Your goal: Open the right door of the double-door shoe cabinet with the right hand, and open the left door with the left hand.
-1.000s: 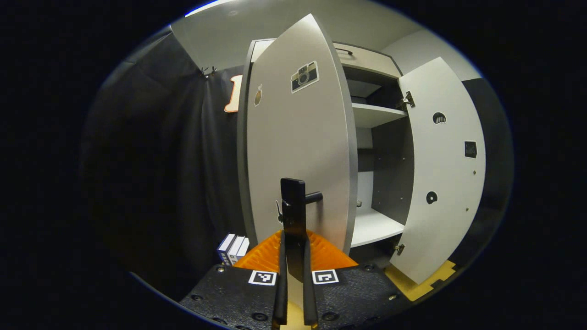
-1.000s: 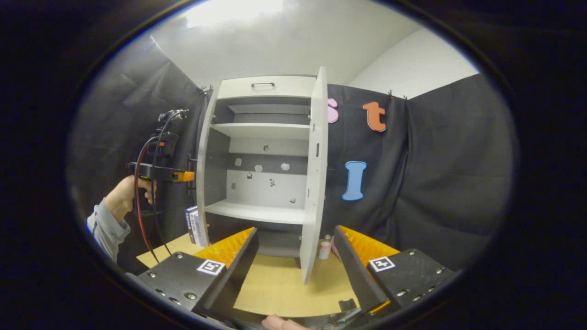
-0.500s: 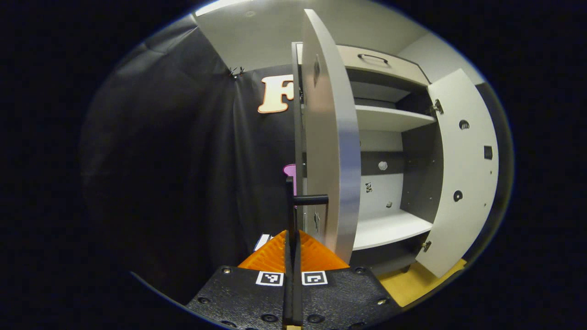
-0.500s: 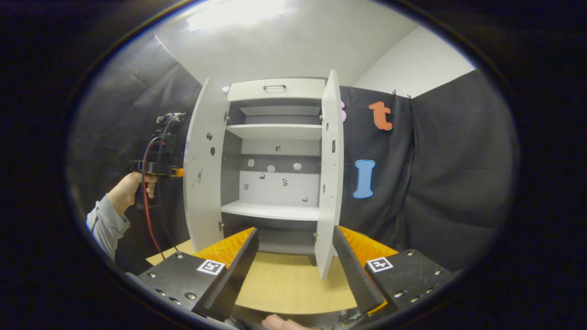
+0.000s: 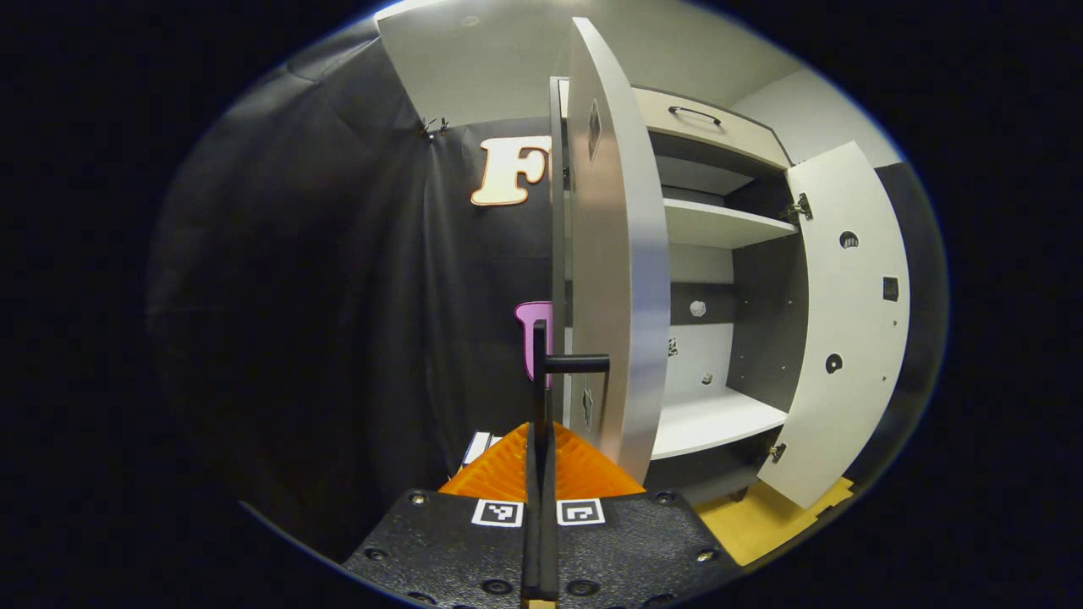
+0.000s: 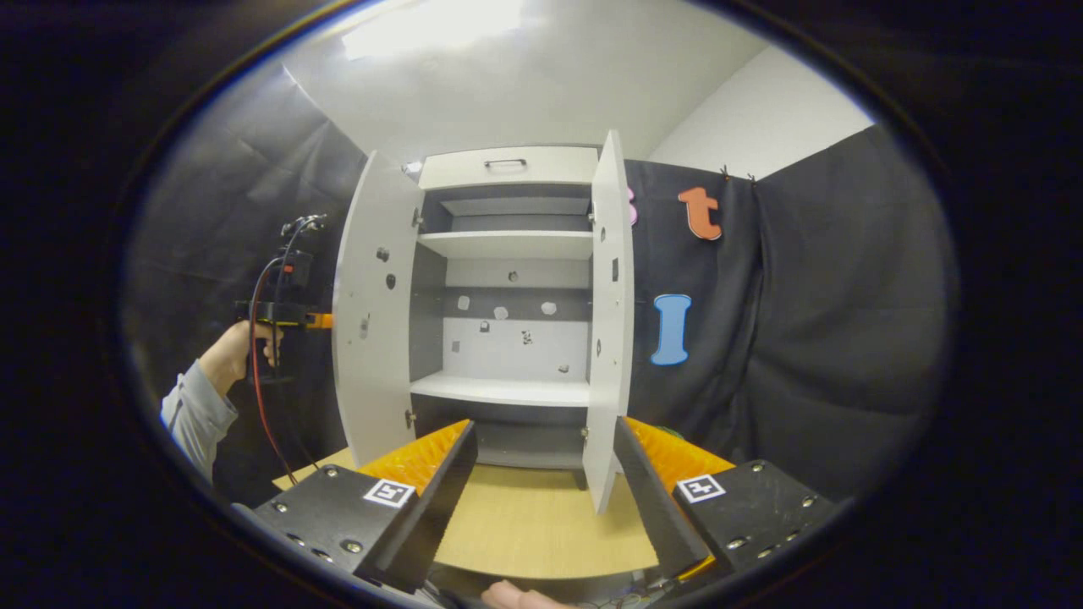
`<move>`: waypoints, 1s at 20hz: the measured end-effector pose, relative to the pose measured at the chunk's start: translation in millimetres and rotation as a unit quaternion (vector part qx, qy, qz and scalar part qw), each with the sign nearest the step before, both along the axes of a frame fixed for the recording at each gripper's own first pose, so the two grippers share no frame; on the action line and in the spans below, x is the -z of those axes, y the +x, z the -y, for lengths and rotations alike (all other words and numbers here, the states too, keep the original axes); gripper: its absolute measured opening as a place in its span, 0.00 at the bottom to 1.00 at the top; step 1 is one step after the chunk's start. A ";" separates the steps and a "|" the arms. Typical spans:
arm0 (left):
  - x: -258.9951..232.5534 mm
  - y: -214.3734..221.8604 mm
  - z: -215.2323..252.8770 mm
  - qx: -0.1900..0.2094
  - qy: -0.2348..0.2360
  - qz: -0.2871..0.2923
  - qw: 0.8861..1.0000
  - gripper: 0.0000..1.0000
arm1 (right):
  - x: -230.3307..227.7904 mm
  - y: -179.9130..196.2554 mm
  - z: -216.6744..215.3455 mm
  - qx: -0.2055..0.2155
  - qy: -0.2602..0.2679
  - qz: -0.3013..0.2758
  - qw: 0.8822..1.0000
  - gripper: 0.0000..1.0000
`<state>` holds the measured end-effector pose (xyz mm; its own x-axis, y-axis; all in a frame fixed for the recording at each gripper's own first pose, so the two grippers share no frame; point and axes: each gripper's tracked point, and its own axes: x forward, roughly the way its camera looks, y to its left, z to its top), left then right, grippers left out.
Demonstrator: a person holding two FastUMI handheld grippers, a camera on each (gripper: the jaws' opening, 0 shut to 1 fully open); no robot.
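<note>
1. Right door swung wide; right gripper spread apart, holding nothing.
2. Left door swung open; left gripper clamped on its handle.
3. Only release left.

Left gripper fingers pressed together, level, gripped by a hand. Right gripper jaws spread wide, pointing forward.
</note>
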<state>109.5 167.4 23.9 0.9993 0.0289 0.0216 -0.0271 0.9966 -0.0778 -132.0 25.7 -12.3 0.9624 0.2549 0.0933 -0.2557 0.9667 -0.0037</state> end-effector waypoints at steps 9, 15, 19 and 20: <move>-1.0 -3.1 -0.8 -0.016 0.005 0.005 1.000 0.00 | 7.9 6.2 1.2 0.013 -0.010 -0.005 1.000 0.97; 1.1 -12.7 -0.2 -0.028 0.000 0.008 1.000 0.01 | 9.4 6.7 3.7 0.018 -0.005 -0.007 1.000 0.97; 14.5 -34.8 -5.6 -0.054 -0.016 -0.006 0.998 0.23 | 11.9 8.4 3.8 0.023 0.000 -0.011 1.000 0.97; 18.2 -36.1 -9.2 -0.065 -0.009 -0.003 0.998 0.37 | 13.0 9.2 3.0 0.023 0.001 -0.012 1.000 0.97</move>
